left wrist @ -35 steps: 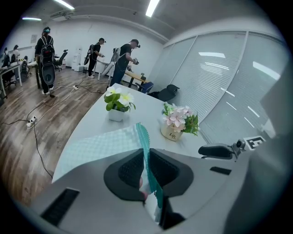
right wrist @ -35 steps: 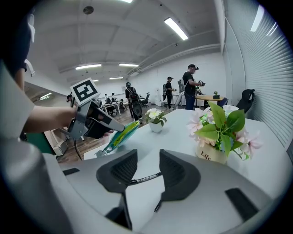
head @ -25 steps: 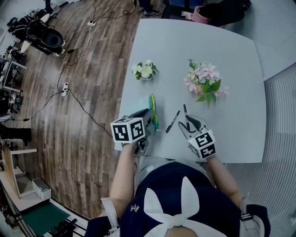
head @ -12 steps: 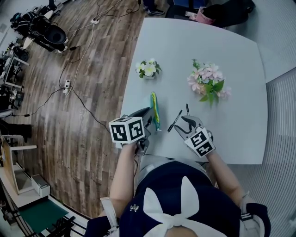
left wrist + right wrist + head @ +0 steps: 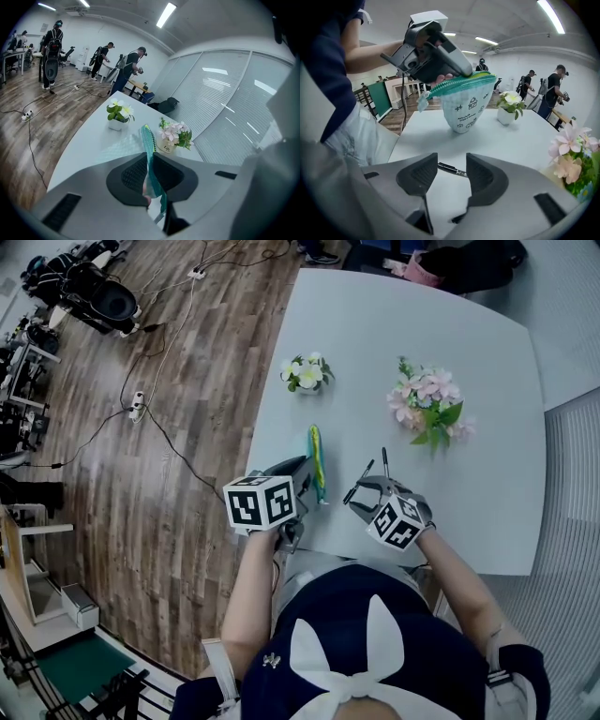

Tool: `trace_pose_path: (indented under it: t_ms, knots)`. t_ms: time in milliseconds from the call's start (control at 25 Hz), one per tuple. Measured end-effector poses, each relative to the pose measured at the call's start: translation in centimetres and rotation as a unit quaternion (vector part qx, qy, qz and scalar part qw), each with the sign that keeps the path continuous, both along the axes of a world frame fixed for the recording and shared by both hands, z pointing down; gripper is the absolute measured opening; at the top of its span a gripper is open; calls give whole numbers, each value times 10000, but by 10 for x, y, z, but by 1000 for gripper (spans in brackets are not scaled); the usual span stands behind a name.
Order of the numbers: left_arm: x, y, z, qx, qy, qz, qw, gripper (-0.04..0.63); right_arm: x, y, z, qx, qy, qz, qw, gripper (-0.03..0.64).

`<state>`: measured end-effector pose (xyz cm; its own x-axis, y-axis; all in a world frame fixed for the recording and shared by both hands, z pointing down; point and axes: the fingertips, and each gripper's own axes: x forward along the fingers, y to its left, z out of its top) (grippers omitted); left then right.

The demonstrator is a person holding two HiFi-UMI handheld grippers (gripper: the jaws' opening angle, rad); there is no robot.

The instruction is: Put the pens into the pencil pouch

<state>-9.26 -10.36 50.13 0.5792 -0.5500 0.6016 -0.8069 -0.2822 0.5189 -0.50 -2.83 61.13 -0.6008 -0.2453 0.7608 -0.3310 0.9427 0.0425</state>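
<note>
While the left gripper [image 5: 150, 159] stood clamped on the zipper edge of the pencil pouch [image 5: 465, 107], holding it upright near the front edge of the table [image 5: 356, 334] with its lower end seemingly resting on the surface, the right gripper [image 5: 451, 159] hung over a black pen [image 5: 452, 169] with its jaws spread wide, having just been opening, and gripping nothing. The pen showed in the gap between them, lying flat on the table and touched by neither pad. It ran nearly from one jaw toward the other rather than crosswise to their closing. A second black pen [image 5: 384, 459] lay near it on the table, apart from it. The pen looked thin, stiff and light, with a smooth round barrel that would likely roll or skid if nudged from one side. The pads would therefore probably need to turn until they faced the barrel's long sides, then sink right to the tabletop before pinching. A hold near the middle of the barrel seemed best, since a grip near one end could let it swing. The pouch was soft cloth, white with small prints and a teal zipper, and would likely sag or fold under a push. Whether its mouth stood unzipped could not be told from any view, though the pen would have to enter along that top edge.
</note>
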Motion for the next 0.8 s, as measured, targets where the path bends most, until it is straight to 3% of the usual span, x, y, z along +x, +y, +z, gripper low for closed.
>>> trace_pose_path:
  t_ms: [280,800]
  knots:
    - [1,4,4,-47,38,30,10000,54,-13,7,22,38,472,-828,9954,189]
    - [4,2,10,-132,98,80,9998,54,-21,15,58,100,1295,-1991,9713,153]
